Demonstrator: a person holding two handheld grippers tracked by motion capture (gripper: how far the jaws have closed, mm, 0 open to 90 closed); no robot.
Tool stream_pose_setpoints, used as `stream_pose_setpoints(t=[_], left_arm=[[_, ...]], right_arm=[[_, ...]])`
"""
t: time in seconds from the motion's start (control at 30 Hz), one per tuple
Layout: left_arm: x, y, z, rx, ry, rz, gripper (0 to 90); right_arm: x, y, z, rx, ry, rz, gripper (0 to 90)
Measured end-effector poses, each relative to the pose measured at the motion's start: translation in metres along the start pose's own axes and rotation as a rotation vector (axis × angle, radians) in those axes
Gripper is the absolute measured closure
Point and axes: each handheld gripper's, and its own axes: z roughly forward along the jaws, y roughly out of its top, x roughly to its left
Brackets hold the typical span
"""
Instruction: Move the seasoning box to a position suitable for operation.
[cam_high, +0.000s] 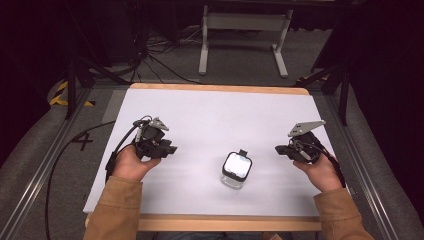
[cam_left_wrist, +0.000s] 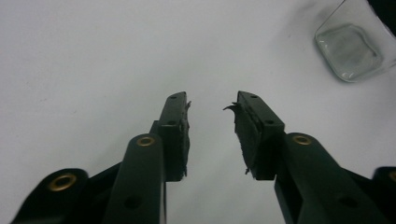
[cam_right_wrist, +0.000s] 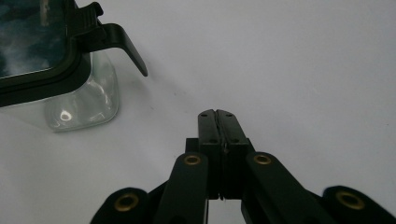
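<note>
Glass container (cam_high: 236, 171) with black-rimmed lid stood upright on white tabletop (cam_high: 210, 115), near-centre between both grippers, latch tab pointing far, left gripper (cam_high: 170, 149) jaws parted and empty, right gripper (cam_high: 278, 149) jaws pressed together, both aimed inward.

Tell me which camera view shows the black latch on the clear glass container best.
The right gripper view: the black latch of the clear glass container is close and sharp, sticking out from the lid. The high view shows it as a small tab; the left gripper view shows container glass.
</note>
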Motion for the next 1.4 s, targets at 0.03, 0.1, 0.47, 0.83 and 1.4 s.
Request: stream_pose_setpoints(t=[0.03,0.1,0.47,0.83,1.4], left_arm=[[-0.001,0.000,-0.001,-0.007,-0.005,-0.004,62.9],[-0.002,0.000,-0.003,-0.020,-0.003,-0.012,60.7],[-0.006,0.004,-0.009,-0.047,-0.016,-0.005,55.9],[-0.017,0.011,-0.002,-0.024,-0.064,0.037,55.7],[-0.019,0.012,0.002,0.002,-0.072,0.049,55.3]], right_arm=[[0.000,0.000,-0.001,0.004,0.003,0.002,89.9],[0.001,-0.001,-0.001,0.013,0.014,-0.004,89.9],[0.021,0.005,0.013,0.088,0.121,-0.077,89.7],[0.049,0.006,0.046,0.155,0.231,-0.161,89.7],[0.060,0.007,0.061,0.180,0.291,-0.175,89.8]])
